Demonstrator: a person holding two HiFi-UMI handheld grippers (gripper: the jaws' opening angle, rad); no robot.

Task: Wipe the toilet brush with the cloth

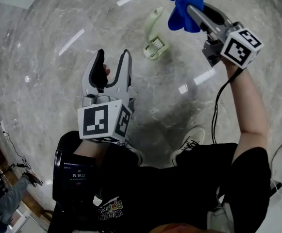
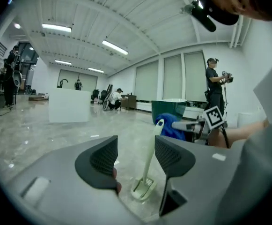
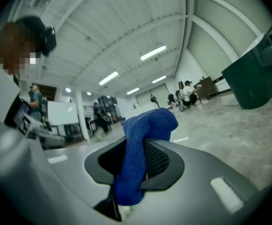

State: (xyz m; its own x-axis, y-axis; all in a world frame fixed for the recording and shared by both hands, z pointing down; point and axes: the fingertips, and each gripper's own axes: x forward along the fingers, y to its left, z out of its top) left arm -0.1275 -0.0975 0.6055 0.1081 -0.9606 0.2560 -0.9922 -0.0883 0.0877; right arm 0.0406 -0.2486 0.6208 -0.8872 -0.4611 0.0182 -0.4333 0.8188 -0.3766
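A pale green toilet brush [image 1: 155, 35] stands on the marble floor, its head down and its handle tilted up. In the left gripper view the toilet brush [image 2: 147, 165] shows beyond the gap of the jaws. My left gripper [image 1: 113, 67] is open and empty, short of the brush, nearer to me. My right gripper [image 1: 195, 9] is held above and to the right of the brush, shut on a blue cloth [image 1: 183, 6]. The cloth [image 3: 138, 158] hangs bunched between the right gripper's pads and flops over their tips.
The floor [image 1: 48, 57] is glossy grey marble with light reflections. A dark green bin [image 3: 253, 81] stands off to the right. A white counter [image 2: 69, 105] and several people [image 2: 214, 86] are far off in the hall. My shoes [image 1: 189, 142] are just below the grippers.
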